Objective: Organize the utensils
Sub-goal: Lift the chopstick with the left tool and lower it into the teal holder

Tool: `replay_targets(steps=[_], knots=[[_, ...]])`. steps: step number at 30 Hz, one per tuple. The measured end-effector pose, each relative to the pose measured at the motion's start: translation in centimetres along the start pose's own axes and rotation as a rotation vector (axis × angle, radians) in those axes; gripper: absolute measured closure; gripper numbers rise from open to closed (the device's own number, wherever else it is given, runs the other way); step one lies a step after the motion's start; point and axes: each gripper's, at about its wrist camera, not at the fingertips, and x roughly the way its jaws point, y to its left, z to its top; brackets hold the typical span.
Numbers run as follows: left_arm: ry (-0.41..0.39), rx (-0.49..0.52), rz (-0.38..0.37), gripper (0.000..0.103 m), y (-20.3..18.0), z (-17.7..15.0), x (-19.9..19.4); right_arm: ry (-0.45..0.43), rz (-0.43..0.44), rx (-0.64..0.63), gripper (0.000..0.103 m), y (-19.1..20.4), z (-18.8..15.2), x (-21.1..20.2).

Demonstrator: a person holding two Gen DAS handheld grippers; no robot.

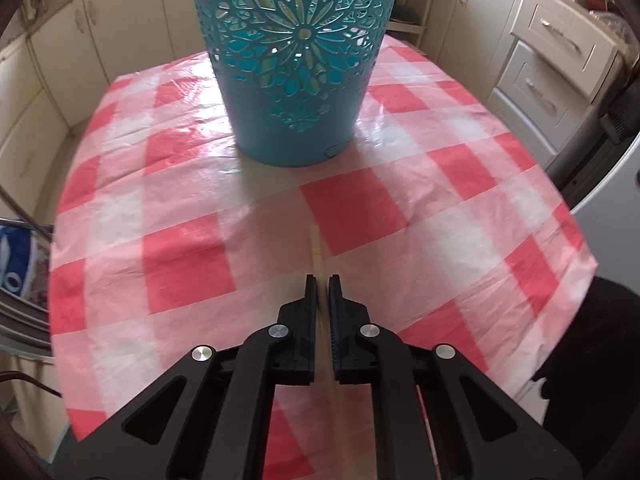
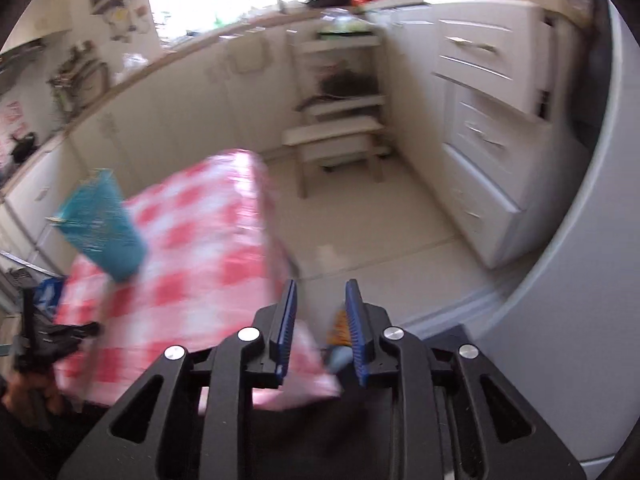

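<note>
- Your left gripper (image 1: 323, 280): black jaws w/ ribbed blue pads, pinched on a thin pale wooden stick (image 1: 318, 250). Chopstick or skewer, can't tell; tip pokes out fwd of the jaws over the bench (image 1: 180, 208).
- Bench cover: glossy red/white check plastic cloth, slightly wrinkled.
- Teal holder (image 1: 296, 60): tapered round plastic tub, perforated floral cut-outs, upright on bench, ahead of stick tip and apart from it.
- Your right gripper (image 2: 321, 292): jaws part spread, nothing pinched; view motion-blurred. Sits off the bench's near corner, over beige floor (image 2: 360, 208).
- Orange/blue item (image 2: 339, 338) just inside right pad, too blurred to ID.
</note>
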Motion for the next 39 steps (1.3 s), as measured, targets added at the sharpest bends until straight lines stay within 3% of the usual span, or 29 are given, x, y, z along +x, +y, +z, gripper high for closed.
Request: replay_targets(steps=[3, 7, 11, 16, 18, 22, 24, 31, 36, 39], knots=[[-0.048, 0.023, -0.087, 0.098, -0.3, 0.2, 0.2, 0.163, -0.075, 0.064, 0.076, -4.8, -4.1, 3.3], [-0.123, 0.081, -0.199, 0.098, -1.3, -0.3, 1.1, 0.522, -0.106, 0.089, 0.076, -10.2, -16.5, 10.1], [-0.081, -0.003, -0.318, 0.098, 0.0, 0.6, 1.8, 0.841, -0.137, 0.176, 0.076, -16.7, -29.8, 14.1], [-0.034, -0.126, -0.446, 0.098, 1.9, 1.1, 3.0, 1.060, -0.138, 0.482, 0.076, -23.6, -42.9, 13.9], [-0.028, -0.153, -0.459, 0.098, 2.0, 1.2, 3.4, 1.119, -0.110, 0.582, 0.076, -24.7, -47.0, 13.2], [-0.024, -0.228, -0.450, 0.098, 2.1, 1.3, 3.7, 1.250, -0.051, 0.658, 0.075, -23.8, -53.6, 12.7], [-0.021, -0.246, -0.432, 0.098, 2.0, 1.2, 3.7, 1.306, -0.012, 0.683, 0.069, -22.7, -55.7, 12.6], [-0.009, -0.224, -0.327, 0.098, 0.3, 1.5, 3.0, 1.398, -0.014, 0.656, 0.068, -19.4, -59.9, 13.5], [-0.085, -0.250, -0.323, 0.098, 0.3, 1.0, 0.2, 1.335, -0.004, 0.574, 0.068, -17.6, -56.4, 14.4], [-0.138, -0.252, -0.339, 0.098, 0.5, 0.9, -2.1, 1.223, -0.031, 0.527, 0.068, -18.2, -52.8, 14.9]])
